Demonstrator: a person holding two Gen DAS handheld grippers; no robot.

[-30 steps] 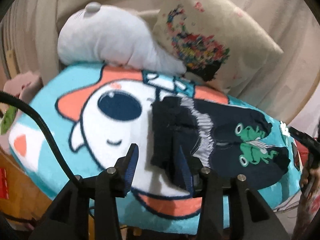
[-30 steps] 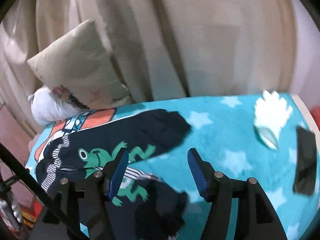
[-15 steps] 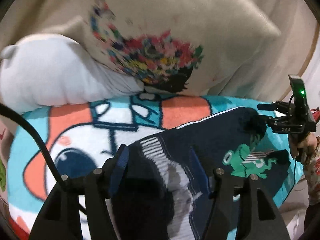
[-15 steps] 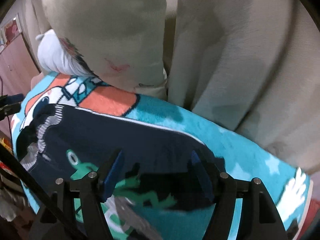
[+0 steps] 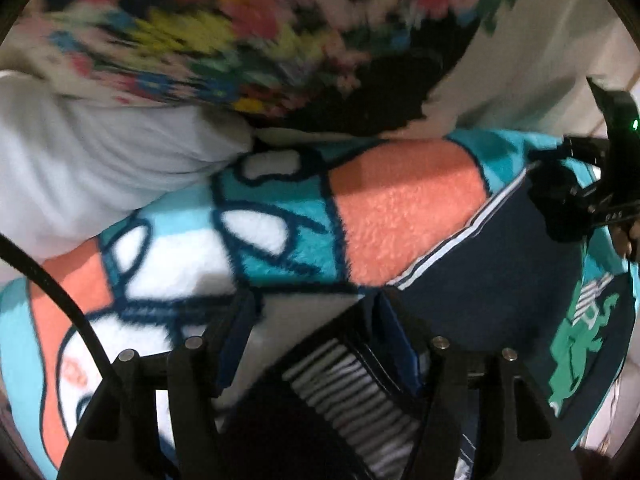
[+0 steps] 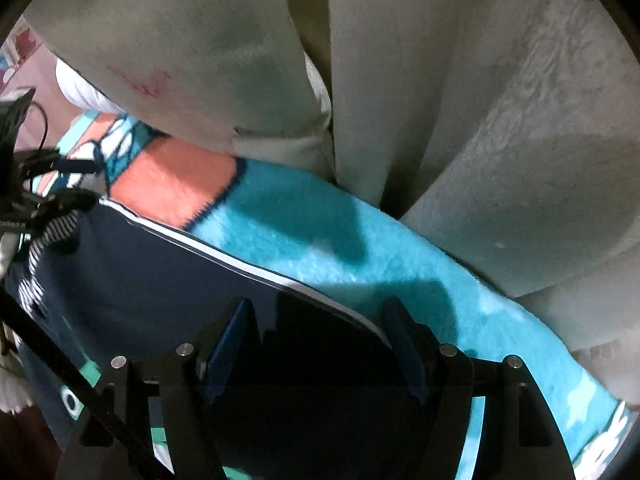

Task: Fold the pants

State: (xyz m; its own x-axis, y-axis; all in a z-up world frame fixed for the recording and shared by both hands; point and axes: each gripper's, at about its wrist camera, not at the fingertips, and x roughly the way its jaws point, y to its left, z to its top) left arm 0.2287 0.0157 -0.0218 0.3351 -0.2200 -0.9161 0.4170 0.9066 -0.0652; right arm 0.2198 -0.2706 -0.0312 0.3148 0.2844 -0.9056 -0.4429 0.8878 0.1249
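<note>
Both pairs of jaws stand spread wide, gripping nothing, each with navy cloth lying in the gap between its blue pads. The pants lie flat on the cartoon fleece blanket, long axis running from the striped waistband at the left gripper across to the leg end under the right gripper. So each tool sits at its own end of the garment, and the far edge with its white piping runs between them. I judge a pinch on that edge at both ends would let the cloth be lifted and folded lengthwise.

Whether the pads already press the fabric or hover just above it cannot be told. The leg cuff is hidden in shadow under the right tool, and the near half of the pants is cut off below both cameras. A frog print shows only in part. The flowered pillow and white plush behind are blurred; a pale curtain backs the blanket.
</note>
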